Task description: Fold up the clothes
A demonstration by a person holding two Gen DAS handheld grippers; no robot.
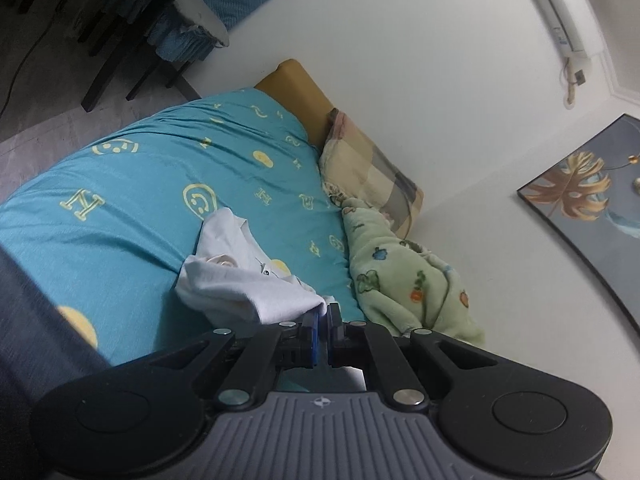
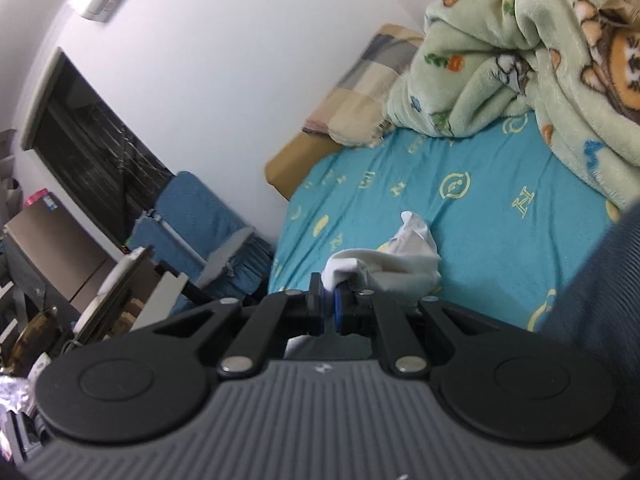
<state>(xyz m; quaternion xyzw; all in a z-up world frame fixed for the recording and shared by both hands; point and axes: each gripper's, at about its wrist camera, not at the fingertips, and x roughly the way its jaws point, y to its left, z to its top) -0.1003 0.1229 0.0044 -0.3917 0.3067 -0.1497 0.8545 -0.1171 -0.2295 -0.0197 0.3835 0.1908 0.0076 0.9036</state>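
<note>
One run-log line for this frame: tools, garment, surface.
left tool: shut on white garment | right tool: shut on white garment | garment: bunched, lifted over blue bedsheet

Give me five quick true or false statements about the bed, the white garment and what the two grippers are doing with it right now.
1. Both grippers pinch the white garment. True: the left gripper and right gripper each have jaws closed on its cloth.
2. The bed sheet is plain red. False: it is teal with yellow prints.
3. A green cartoon blanket lies on the bed. True.
4. The garment is neatly folded. False: it is bunched.
5. The plaid pillow lies on the floor. False: it is at the bed's head.
</note>
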